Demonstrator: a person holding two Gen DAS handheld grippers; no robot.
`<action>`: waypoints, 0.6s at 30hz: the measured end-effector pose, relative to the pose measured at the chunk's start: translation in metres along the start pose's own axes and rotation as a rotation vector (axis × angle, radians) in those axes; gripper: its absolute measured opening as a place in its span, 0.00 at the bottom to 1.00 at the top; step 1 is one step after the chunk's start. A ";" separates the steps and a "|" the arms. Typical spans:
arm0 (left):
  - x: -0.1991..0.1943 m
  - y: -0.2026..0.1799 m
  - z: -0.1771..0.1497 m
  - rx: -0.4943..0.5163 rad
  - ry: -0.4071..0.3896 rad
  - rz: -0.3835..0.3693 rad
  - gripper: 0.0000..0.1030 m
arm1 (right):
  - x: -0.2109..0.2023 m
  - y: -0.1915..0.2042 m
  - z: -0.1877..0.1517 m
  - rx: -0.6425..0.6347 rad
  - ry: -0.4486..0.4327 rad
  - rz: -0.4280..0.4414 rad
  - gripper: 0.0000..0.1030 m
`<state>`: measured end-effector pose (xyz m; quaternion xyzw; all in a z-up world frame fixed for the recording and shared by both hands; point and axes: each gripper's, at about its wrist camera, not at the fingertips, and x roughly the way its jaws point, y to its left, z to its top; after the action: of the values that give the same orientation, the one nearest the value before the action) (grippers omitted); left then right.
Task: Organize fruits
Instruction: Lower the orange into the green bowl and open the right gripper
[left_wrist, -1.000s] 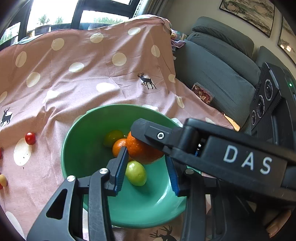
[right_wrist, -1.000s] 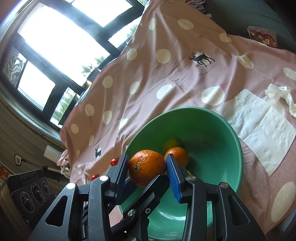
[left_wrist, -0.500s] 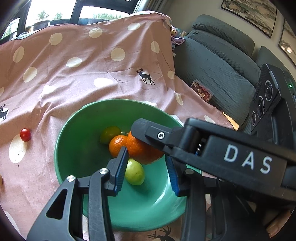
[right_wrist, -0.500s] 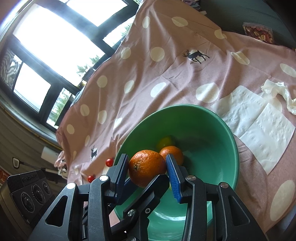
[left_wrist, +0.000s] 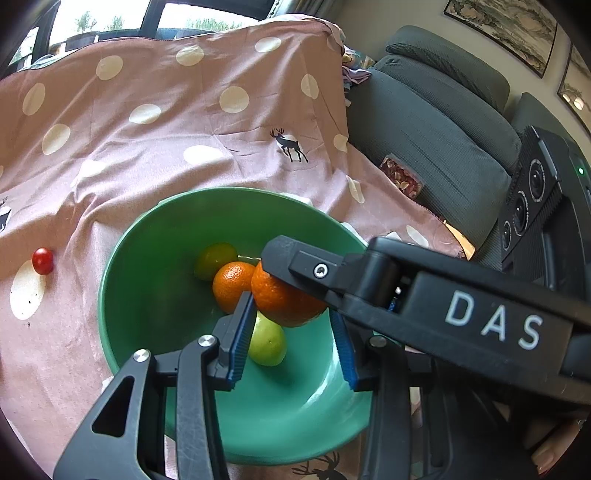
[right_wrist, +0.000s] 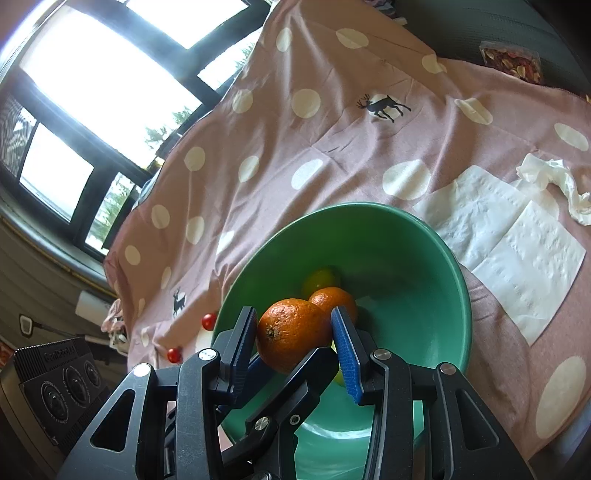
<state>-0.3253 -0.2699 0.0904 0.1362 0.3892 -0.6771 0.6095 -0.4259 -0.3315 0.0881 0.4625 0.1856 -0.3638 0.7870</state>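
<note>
The green bowl (left_wrist: 122, 295) shifted right; right tool (left_wrist: 295, 291) reads "DAS".

I'm in a home living room: right of my tongs stands a grey sofa (left_wrist: 436, 122) under framed pictures (left_wrist: 506, 29), ahead a big window (right_wrist: 92, 96), and below me a pink dotted deer cloth (left_wrist: 155, 140) with a fruit bowl (left_wrist: 144, 295)

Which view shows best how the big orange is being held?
The right wrist view: the big orange sits between the right gripper's blue pads, both sides visible, over the green bowl. In the left wrist view that gripper's finger covers the orange's top.
</note>
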 end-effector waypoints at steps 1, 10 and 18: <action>0.001 0.000 0.000 -0.001 0.002 -0.001 0.39 | 0.000 0.000 0.000 0.001 0.001 -0.001 0.43; 0.004 0.002 -0.002 -0.010 0.014 -0.007 0.39 | 0.003 -0.001 0.001 0.004 0.011 -0.013 0.43; 0.006 0.004 -0.003 -0.017 0.022 -0.010 0.39 | 0.006 -0.002 -0.001 -0.002 0.018 -0.021 0.43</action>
<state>-0.3241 -0.2719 0.0834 0.1365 0.4022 -0.6754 0.6029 -0.4237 -0.3339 0.0826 0.4629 0.1977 -0.3678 0.7819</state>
